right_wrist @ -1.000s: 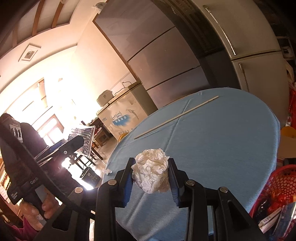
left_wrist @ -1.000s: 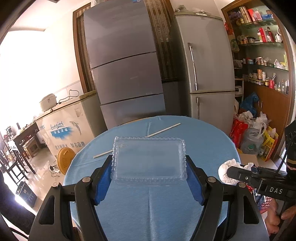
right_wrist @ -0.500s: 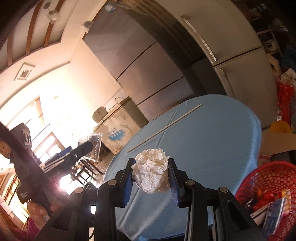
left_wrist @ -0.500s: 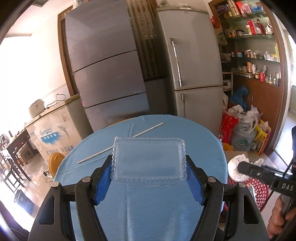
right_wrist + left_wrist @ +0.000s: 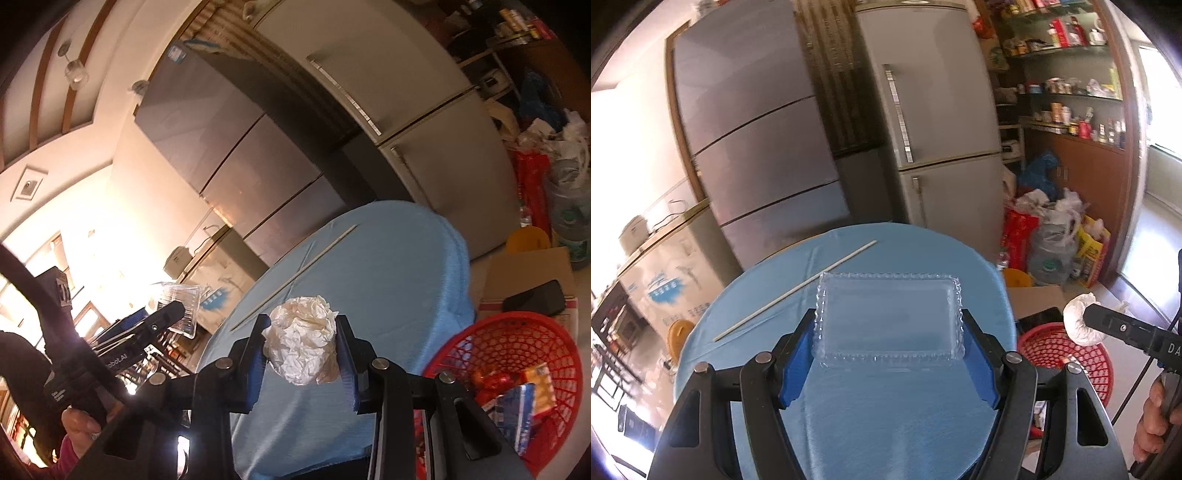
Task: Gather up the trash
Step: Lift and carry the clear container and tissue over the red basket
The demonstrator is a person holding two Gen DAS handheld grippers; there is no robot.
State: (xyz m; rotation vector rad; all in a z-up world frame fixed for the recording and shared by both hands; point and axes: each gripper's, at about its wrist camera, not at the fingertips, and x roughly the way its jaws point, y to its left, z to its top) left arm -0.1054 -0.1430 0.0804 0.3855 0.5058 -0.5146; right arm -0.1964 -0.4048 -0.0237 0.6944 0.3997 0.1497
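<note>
My left gripper (image 5: 888,338) is shut on a clear plastic tray (image 5: 888,319) with a beaded rim, held level above the round blue table (image 5: 849,406). My right gripper (image 5: 301,352) is shut on a crumpled white tissue ball (image 5: 301,349), held past the table's right edge. The tissue (image 5: 1080,321) also shows in the left wrist view, above a red mesh basket (image 5: 1067,354). That basket (image 5: 517,343) stands on the floor right of the table and holds some wrappers. The tray (image 5: 183,308) also shows at the left in the right wrist view.
A thin white stick (image 5: 796,290) lies on the table's far left part. Two grey fridges (image 5: 923,129) stand behind the table. A cardboard box (image 5: 528,280) with a black item, bags (image 5: 1049,236) and a yellow stool (image 5: 1017,277) crowd the floor to the right.
Both grippers have swung to the right with their loads. The red basket has come into view, and the tissue now hangs above its rim.
</note>
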